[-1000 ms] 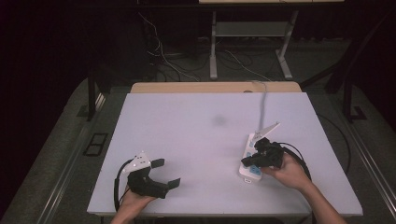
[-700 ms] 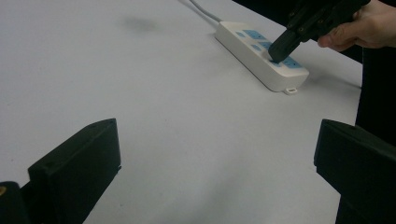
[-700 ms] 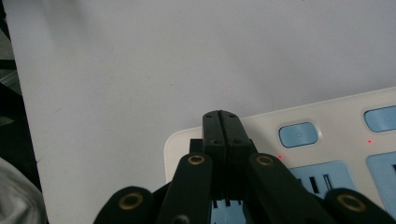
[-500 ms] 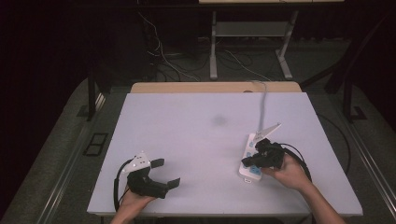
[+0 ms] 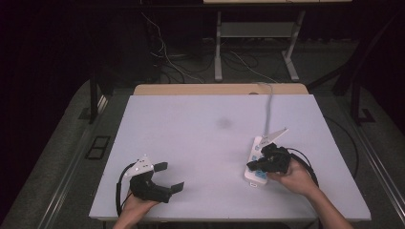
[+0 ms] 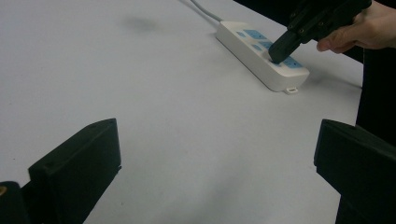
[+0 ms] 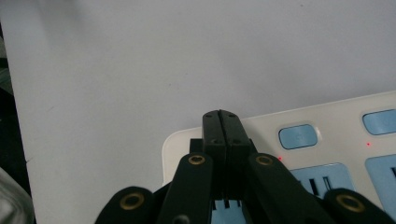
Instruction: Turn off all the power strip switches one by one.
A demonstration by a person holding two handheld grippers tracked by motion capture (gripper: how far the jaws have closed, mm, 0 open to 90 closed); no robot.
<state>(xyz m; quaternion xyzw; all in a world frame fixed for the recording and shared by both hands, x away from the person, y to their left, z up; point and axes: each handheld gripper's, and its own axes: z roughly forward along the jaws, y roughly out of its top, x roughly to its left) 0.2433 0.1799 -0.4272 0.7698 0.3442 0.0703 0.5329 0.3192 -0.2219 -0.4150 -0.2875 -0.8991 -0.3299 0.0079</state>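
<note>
Almost nothing differs from the earlier pictures. The one small shift in the high view is at the right gripper (image 5: pixel 260 164): its closed tips sit a touch further in over the near end of the power strip (image 5: pixel 255 164) than a second ago. No other change can be made out.

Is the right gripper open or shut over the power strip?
Shut: the right gripper has its jaws pressed together, tips on the power strip.
</note>
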